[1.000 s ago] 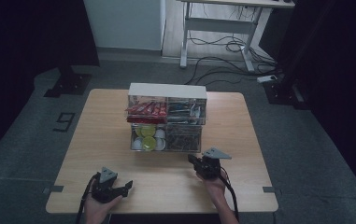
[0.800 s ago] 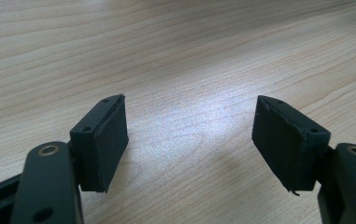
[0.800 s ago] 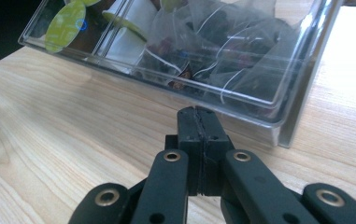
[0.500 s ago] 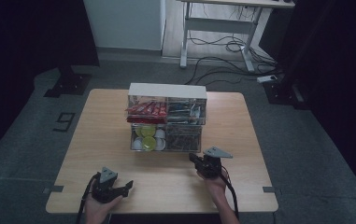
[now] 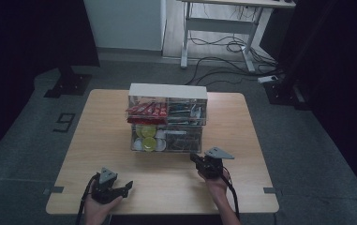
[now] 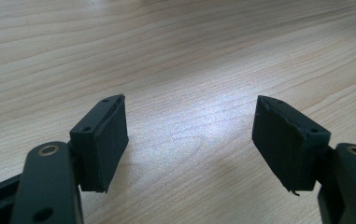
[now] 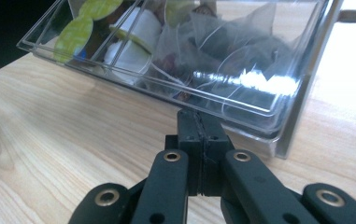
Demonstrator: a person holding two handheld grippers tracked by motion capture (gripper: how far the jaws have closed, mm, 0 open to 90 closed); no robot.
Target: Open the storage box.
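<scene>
The right gripper (image 7: 200,126) sits with its jaws pressed flat together and nothing between them, its tips just short of, perhaps touching, the lower front edge of the clear drawer organiser (image 5: 167,123), which stands near the middle of the wooden table (image 5: 96,140). Judging by this, the step in hand is the approach to the lower right drawer (image 7: 222,56), the one holding tea bags on strings; opening it would call for parting the jaws and catching the drawer's front lip, then drawing it straight toward the person. The organiser's long axis runs across the table, left to right, and its drawer fronts face the person, so any drawer slides out along the table's depth. The left gripper (image 6: 189,140) rests low over bare tabletop near the front edge, jaws spread wide and empty, well apart from the organiser
</scene>
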